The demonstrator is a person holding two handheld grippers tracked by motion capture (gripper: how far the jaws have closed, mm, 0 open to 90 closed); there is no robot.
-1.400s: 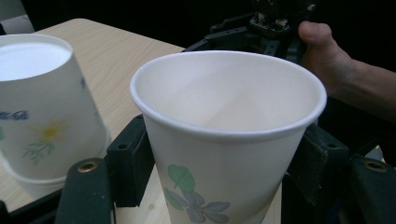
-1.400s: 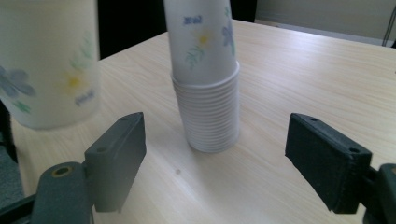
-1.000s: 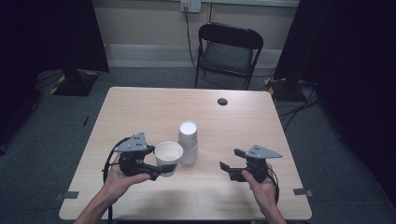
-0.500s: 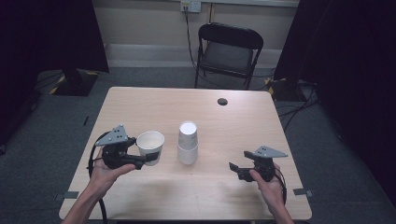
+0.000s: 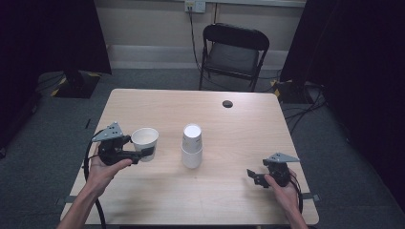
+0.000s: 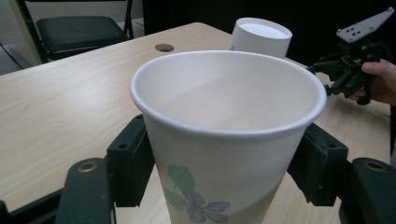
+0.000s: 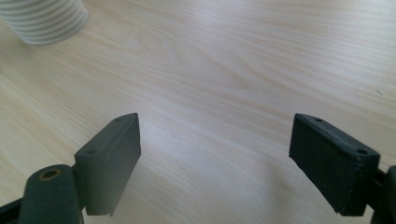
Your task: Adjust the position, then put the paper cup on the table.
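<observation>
A white paper cup [image 5: 144, 138] with a blue flower print stands upright, mouth up, between the jaws of my left gripper [image 5: 144, 152], which is shut on its sides at the table's left. In the left gripper view the cup [image 6: 224, 140] sits between both pads [image 6: 128, 165]. A stack of upside-down white cups [image 5: 192, 145] stands at mid-table, apart from the held cup. My right gripper [image 5: 253, 177] is low near the front right, open; its jaws have just been opening and nothing is between them [image 7: 215, 158]. The stack's ribbed rims [image 7: 44, 16] show at that view's top left.
The wooden table [image 5: 215, 200] has a dark round hole [image 5: 228, 103] near its far edge. A black folding chair [image 5: 232, 52] stands behind the table. Cables lie on the floor at the right. The right gripper [image 6: 350, 65] shows far off in the left gripper view.
My left gripper has carried the cup leftward, away from the stack. My right hand has drawn toward the front right corner and sunk lower, its jaws wider.
</observation>
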